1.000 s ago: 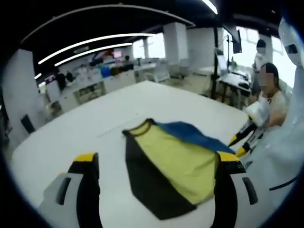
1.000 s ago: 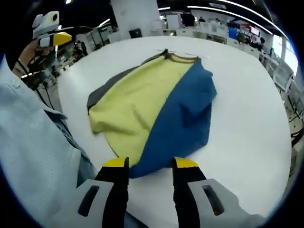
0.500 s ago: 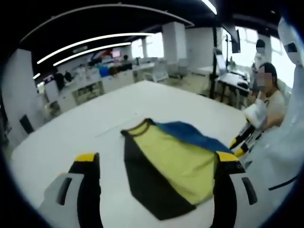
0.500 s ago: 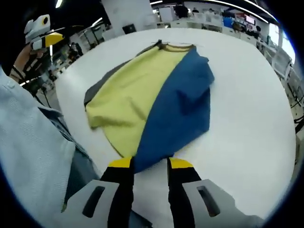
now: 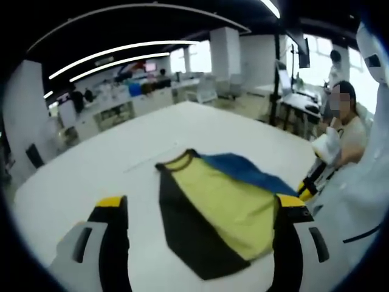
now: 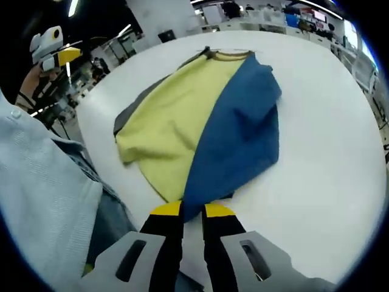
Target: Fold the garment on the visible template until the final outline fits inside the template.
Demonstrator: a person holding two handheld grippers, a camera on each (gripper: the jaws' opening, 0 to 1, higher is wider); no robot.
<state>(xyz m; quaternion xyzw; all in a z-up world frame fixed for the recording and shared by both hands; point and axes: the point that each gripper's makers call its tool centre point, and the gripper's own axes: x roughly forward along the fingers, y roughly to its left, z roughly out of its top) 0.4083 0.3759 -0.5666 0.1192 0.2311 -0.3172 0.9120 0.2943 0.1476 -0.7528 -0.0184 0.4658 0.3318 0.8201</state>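
Observation:
The garment (image 5: pixel 213 204) lies flat on the white table (image 5: pixel 79 176), with a black side panel, a yellow middle and a blue part at the far side. My left gripper (image 5: pixel 200 204) hovers above its near end, jaws wide open and empty. In the right gripper view the garment (image 6: pixel 200 115) shows yellow on the left and blue on the right, collar at the far end. My right gripper (image 6: pixel 192 211) is shut on the near blue hem. The right gripper's yellow tips (image 5: pixel 307 185) meet the cloth's edge in the left gripper view. The left gripper (image 6: pixel 53 50) is raised at upper left.
A thin line (image 5: pixel 141 163) marks the table near the collar. A light blue sleeve (image 6: pixel 42 201) covers the left of the right gripper view. A seated person (image 5: pixel 349 131) and desks (image 5: pixel 298 100) stand beyond the table's edge (image 6: pixel 91 146).
The right gripper's jaws have drawn together onto the blue hem. The left gripper has stayed open and nearly still above the garment.

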